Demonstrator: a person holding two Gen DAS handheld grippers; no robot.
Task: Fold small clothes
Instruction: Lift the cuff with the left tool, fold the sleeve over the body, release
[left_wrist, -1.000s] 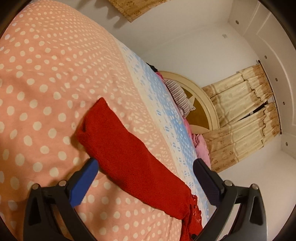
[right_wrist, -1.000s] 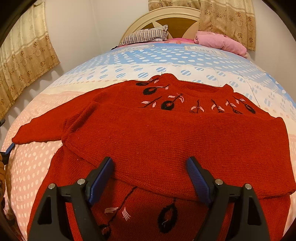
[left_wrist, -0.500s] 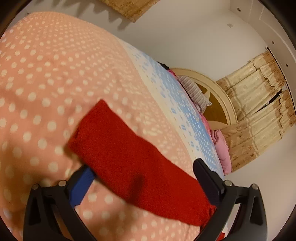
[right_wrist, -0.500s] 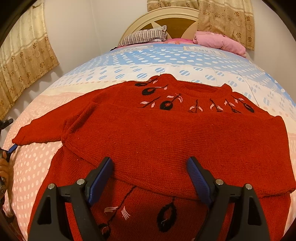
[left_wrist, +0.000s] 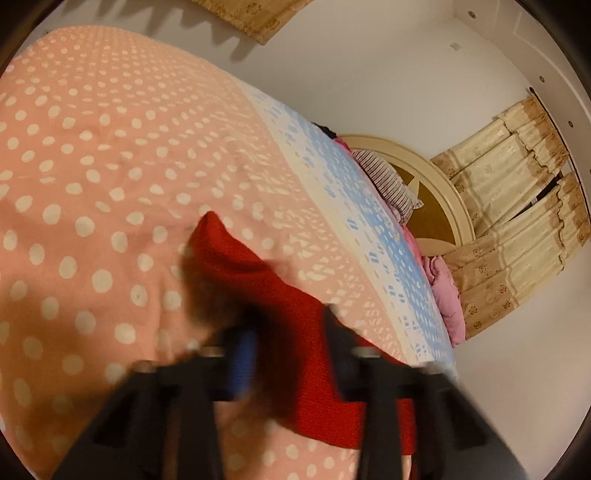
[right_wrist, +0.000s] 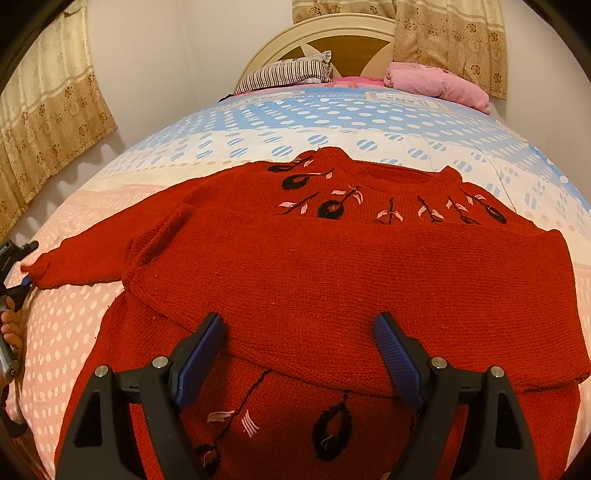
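From the left wrist view, the left claw is blurred and its jaws are closing, with the red sleeve of the sweater lying between them; whether the pads already press the knit I cannot tell through the blur. The sleeve runs slantwise over the pink polka-dot part of the bedspread, its cuff end pointing up the bed, away from the claw. Beyond it the bedspread turns white and blue, and further on stand a striped pillow, a round cream headboard, a pink bundle and beige curtains. From the right wrist view, the right claw stands wide open, its blue pads hovering over the lower part of the red sweater and gripping nothing. The sweater lies spread on the bed with its neck toward the headboard; one sleeve is folded across the chest as a broad red band, and black and pink embroidery shows above and below that band. The other sleeve stretches out toward the left edge of the bed, where the left claw meets its cuff, with the fingers of a hand just below.
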